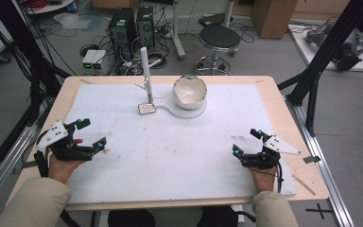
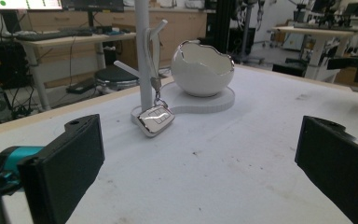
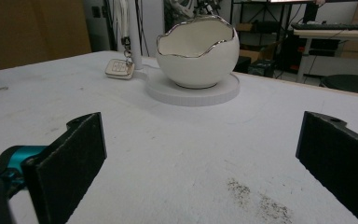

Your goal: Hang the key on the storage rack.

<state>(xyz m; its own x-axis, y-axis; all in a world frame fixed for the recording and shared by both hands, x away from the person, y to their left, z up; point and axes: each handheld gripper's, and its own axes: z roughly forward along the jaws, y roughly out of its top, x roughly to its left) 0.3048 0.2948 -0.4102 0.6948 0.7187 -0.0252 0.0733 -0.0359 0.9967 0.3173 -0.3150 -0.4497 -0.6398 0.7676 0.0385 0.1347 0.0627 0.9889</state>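
No readable writing anywhere from where I'm sitting: the key fob [image 2: 155,120] has button outlines on its face but nothing I can make out as a logo. The surface is a white mat [image 1: 170,156] over a light wooden table [image 1: 274,90], and the mat's pretty scuffed, with a dark speckled smudge [image 3: 261,200] right in front of the right gripper. The room behind is a grey-floored lab: one black round stool [image 1: 220,38], two black PC towers [image 1: 132,26], a cardboard box [image 1: 274,14] and lots of cables. Counting the table stuff: one white branched stand [image 1: 145,71], one fob hanging off it by a strap with its lower end resting on the mat at the foot of the post, and one white eggshell-shaped bowl [image 1: 189,91] with a shiny jagged rim, sitting on a round white base [image 2: 214,102] just beside the stand. All of it is at the far middle of the table. Two grippers: my left gripper [image 1: 90,135] near the left edge and my right gripper [image 1: 246,142] near the right edge, both with jaws spread wide, nothing between them, well apart from the stand and bowl.
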